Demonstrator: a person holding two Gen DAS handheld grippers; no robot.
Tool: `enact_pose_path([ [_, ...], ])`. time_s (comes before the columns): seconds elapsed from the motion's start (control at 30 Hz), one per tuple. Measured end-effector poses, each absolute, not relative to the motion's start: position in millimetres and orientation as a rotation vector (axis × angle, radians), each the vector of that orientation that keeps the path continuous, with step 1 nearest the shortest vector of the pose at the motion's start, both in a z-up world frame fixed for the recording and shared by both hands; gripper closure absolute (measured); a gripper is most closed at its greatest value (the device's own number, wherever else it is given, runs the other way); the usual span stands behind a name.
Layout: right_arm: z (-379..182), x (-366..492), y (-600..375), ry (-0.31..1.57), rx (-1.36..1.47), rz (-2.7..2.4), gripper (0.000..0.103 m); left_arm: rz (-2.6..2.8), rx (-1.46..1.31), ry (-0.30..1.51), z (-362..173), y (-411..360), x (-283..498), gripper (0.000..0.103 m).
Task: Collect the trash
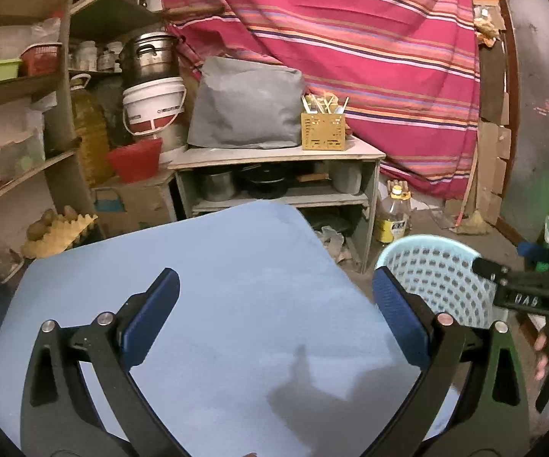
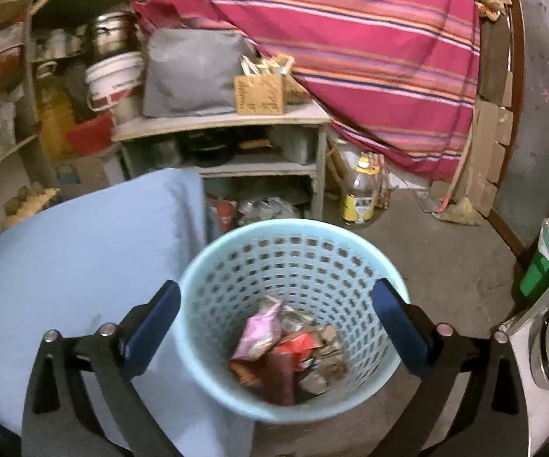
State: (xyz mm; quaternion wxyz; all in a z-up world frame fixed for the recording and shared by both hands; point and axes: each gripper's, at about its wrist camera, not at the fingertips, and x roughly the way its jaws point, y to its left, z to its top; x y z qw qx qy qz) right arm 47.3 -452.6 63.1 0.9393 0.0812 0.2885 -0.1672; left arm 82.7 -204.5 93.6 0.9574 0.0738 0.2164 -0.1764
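A pale blue perforated basket [image 2: 293, 266] stands on the floor just right of the blue-covered table [image 2: 84, 251]. Inside it lie several wrappers: a pink packet [image 2: 261, 329], a red one [image 2: 299, 344] and brownish scraps. My right gripper [image 2: 276, 327] hangs open over the basket's mouth, nothing between its blue pads. In the left wrist view my left gripper [image 1: 276, 320] is open above the bare blue table [image 1: 236, 266], holding nothing. The basket [image 1: 438, 270] shows at its right, with the right gripper's black body [image 1: 518, 285] and a hand beyond it.
A low wooden shelf unit [image 1: 278, 156] with a grey bag, a yellow utensil holder and pots stands behind the table. An oil bottle [image 2: 362, 194] sits on the floor near a striped red cloth. Shelves and buckets crowd the left; a green bin [image 2: 541, 266] is at the right.
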Motion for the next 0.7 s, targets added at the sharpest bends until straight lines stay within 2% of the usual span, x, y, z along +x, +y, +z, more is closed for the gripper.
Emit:
enact_pose_path([
  [0.3, 53.2, 7.7, -353.8, 0.536, 0.186, -0.231, 0.005, -0.213, 0.129, 0.387, 65.0, -129.2, 21.8, 0.005],
  [0.7, 25.8, -32.9, -266.9, 0.455, 0.076, -0.169, 0.005, -0.053, 0.072, 0.436, 24.8, -50.4, -3.9, 0.005],
])
